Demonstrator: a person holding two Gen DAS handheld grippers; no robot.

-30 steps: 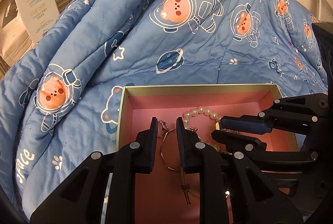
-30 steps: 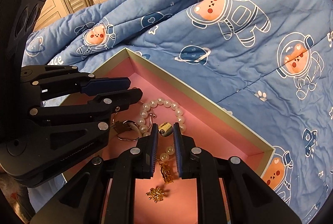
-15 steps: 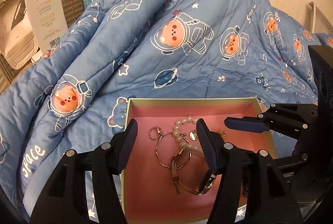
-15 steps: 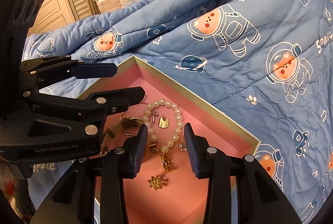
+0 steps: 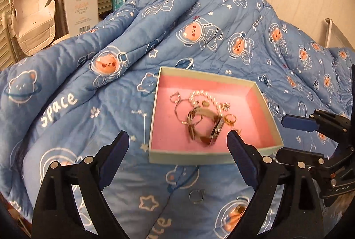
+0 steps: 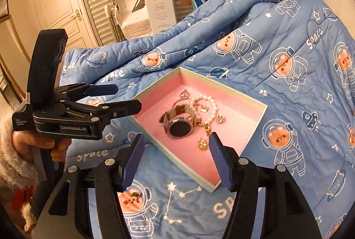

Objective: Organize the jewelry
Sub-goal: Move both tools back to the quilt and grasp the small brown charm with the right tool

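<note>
Both tongs hang wide open and empty, drawn back above the near side of the pink-lined box (image 5: 265, 105), which sits on the blue quilt (image 5: 73, 105) on the bed. Inside the box lies the gathered jewelry: a watch (image 6: 178, 125) with its dark face up, a pearl bracelet (image 5: 203, 96) beyond it, thin wire bangles and several small gold charms (image 6: 203, 143) towards the right tongs' side. What is left loose lies outside the box, on the quilt close in front of the tongs: a thin ring (image 5: 196, 195) just short of the box's near wall, between the left tongs' (image 5: 177, 156) two arms, and a small gold piece (image 6: 134, 195) below the left finger of the right tongs (image 6: 176, 158); it may be a ring or an ear stud, too small to tell. The left tongs are the nearer to the thin ring, which lies flat and straight ahead, so a short reach down looks enough. Against a second ago, both tongs were nearly closed deep inside the box over the bracelet and bangles; since then they have opened and pulled back, and the watch now lies in the box.
</note>
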